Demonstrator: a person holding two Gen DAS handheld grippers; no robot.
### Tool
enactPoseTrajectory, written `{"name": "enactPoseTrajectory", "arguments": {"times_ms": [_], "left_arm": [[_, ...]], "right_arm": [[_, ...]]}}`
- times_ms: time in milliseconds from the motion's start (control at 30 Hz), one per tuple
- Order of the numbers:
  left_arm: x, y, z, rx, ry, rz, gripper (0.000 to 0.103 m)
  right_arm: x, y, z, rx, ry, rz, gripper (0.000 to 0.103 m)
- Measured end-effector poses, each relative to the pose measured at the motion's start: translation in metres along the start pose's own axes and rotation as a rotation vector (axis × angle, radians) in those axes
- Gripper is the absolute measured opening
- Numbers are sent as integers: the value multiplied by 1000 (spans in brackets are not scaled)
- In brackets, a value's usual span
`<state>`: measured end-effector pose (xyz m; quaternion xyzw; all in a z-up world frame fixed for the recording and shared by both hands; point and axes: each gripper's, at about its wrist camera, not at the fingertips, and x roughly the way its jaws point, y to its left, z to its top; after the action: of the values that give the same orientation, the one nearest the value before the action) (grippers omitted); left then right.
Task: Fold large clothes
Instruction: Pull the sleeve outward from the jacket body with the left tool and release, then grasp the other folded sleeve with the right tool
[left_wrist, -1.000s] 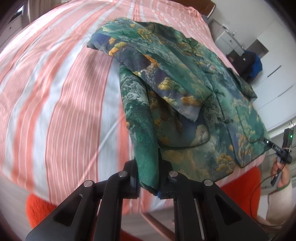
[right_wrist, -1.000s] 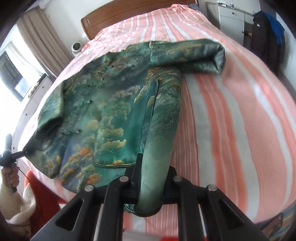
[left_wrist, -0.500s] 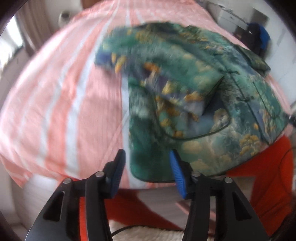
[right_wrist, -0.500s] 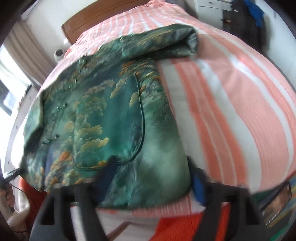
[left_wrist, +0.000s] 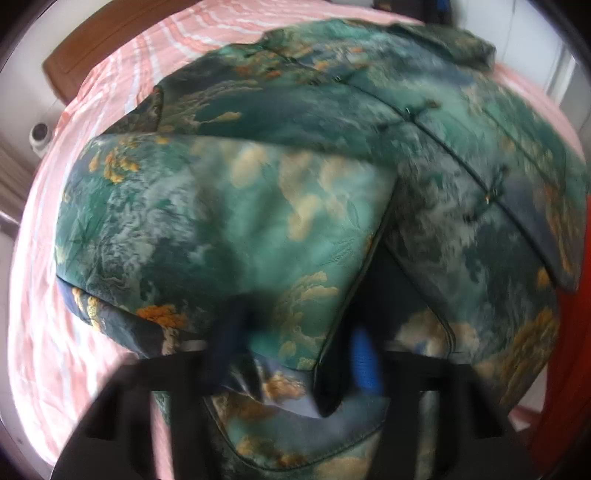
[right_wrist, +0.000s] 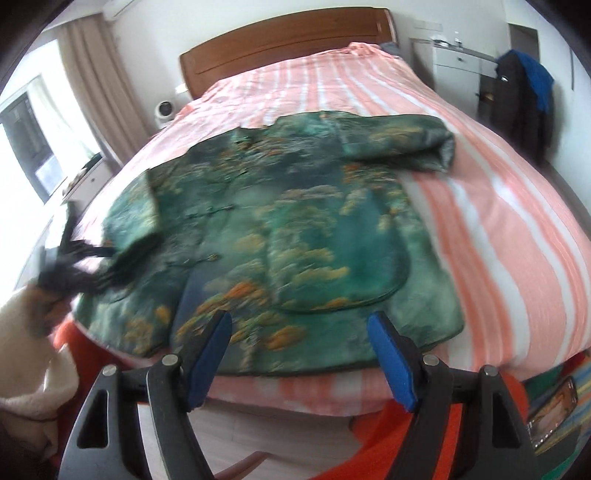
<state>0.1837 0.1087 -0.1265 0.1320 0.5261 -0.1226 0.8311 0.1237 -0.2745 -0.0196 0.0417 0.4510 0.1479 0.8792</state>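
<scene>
A green patterned jacket with orange and gold clouds lies spread on the striped bed, hem near the front edge. Its right sleeve is folded across the shoulder. My right gripper is open and empty, held just off the hem. My left gripper is close over the jacket's left side, jaws apart, with a folded sleeve edge between them; the view is blurred. It also shows at the left of the right wrist view, at the jacket's left sleeve.
The bed has a pink and white striped sheet and a wooden headboard. A white cabinet and a hanging dark coat stand at the right. A window and curtain are at the left. Orange fabric lies below the bed edge.
Both grippers let go of the jacket's hem and opened. The right one drew back from the bed edge. The left one swung round to the jacket's left sleeve side.
</scene>
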Motion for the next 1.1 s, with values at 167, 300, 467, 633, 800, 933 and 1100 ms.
{"name": "enactPoseTrajectory", "arguments": {"times_ms": [167, 300, 467, 633, 800, 933, 1100], "left_arm": [[-72, 72, -9, -265, -173, -81, 12], [-129, 177, -53, -540, -285, 16, 13], [-138, 306, -152, -945, -242, 382, 56], [-125, 342, -245, -1254, -171, 411, 64], [-119, 289, -237, -1216, -208, 342, 72], [-131, 224, -197, -1119, -250, 292, 84], [-134, 163, -157, -995, -247, 239, 84]], "right_arm": [[-10, 3, -16, -37, -5, -43, 76], [-18, -5, -18, -16, -32, -62, 76], [-18, -4, 0, -46, -55, -52, 76], [-11, -16, 48, -137, -30, -67, 77], [47, -14, 119, -425, -17, -244, 91], [143, 2, 162, -686, 63, -353, 91], [243, 6, 189, -879, 128, -525, 63]]}}
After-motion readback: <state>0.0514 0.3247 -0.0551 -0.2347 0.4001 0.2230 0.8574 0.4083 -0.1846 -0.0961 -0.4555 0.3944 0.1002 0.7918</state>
